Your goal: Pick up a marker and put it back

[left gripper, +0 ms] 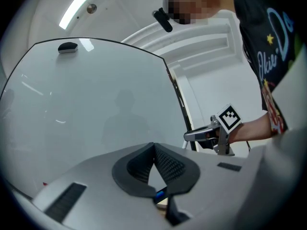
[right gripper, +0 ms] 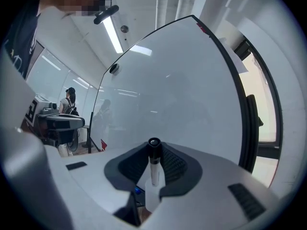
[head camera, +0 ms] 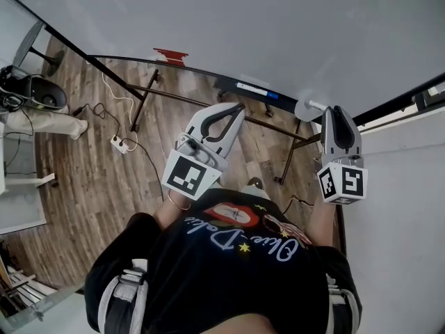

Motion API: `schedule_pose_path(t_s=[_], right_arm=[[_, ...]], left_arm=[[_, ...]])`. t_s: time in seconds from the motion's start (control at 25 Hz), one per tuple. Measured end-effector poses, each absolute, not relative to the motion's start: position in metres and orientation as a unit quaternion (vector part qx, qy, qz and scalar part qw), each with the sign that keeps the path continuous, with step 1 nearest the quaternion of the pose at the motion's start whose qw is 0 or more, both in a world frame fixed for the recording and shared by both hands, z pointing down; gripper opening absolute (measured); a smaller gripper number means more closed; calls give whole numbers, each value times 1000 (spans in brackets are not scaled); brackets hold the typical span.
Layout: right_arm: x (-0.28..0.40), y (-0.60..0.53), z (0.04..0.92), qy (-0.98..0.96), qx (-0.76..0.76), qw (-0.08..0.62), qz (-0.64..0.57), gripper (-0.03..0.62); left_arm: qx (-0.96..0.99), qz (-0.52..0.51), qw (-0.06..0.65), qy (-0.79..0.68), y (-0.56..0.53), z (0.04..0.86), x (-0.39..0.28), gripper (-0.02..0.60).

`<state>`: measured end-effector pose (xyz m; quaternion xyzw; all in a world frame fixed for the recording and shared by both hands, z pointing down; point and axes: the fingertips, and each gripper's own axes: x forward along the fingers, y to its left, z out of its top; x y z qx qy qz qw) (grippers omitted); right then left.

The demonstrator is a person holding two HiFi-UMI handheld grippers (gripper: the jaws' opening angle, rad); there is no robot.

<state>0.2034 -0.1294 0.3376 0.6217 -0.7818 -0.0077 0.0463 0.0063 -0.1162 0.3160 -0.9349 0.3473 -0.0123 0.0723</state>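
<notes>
A large whiteboard (head camera: 243,26) on a dark metal stand fills the upper part of the head view. It stands over a wood-plank floor (head camera: 90,158), where a power strip (head camera: 119,144) and its cables trail at the far left. A narrow ledge (head camera: 233,83) runs along the board's lower edge, and something pale with a blue end lies on it, probably another pen.

The left gripper (head camera: 233,111) is held level in front of the person's black shirt (head camera: 229,270), facing the board. In its own view the jaw tips of the left gripper (left gripper: 154,147) meet, with only bare board seen through the small gap under them. It carries nothing and looks parked there to stay out of the way.

The right gripper (head camera: 338,113) sits further right, just beside the board's right edge, also level. Its view shows the marker (right gripper: 153,169), a white barrel with a black cap, pinched between the dark ribbed pads. The jaws are closed on the barrel and the capped end stands out past the tips of the right gripper (right gripper: 153,150) toward the board. Gripping the barrel rather than the cap likely keeps the pen steady and its length free to be laid down.

So the pick-up looks done. The marker is in the right-hand tool, off the ledge and well apart from the left one, and returning it is what remains.
</notes>
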Motion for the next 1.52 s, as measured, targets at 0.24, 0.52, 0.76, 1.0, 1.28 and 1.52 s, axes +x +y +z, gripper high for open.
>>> schedule_pose_path(t_s=[0.24,0.52,0.76,1.0,1.28,1.52], right_arm=[[203,-112,318,-771,636,33,-17,72],[204,-89,300,-758,651,16,-31,72],[208,-71,294,-746,666,11,-30,72],[214,-53,295,-730,683,12,-25,72],[217,-44,297,-722,691,13,-23,72],[219,-46,299,-724,689,13,-19,72]], left_arm=[[-941,-7,69,332,-118,315,4,3],[-949,-5,66,307,-121,316,8,3],[-957,-4,69,282,-122,315,19,3],[-964,-2,73,256,-120,315,33,3],[-967,-1,73,243,-118,316,41,3],[-968,-1,72,242,-120,318,44,3]])
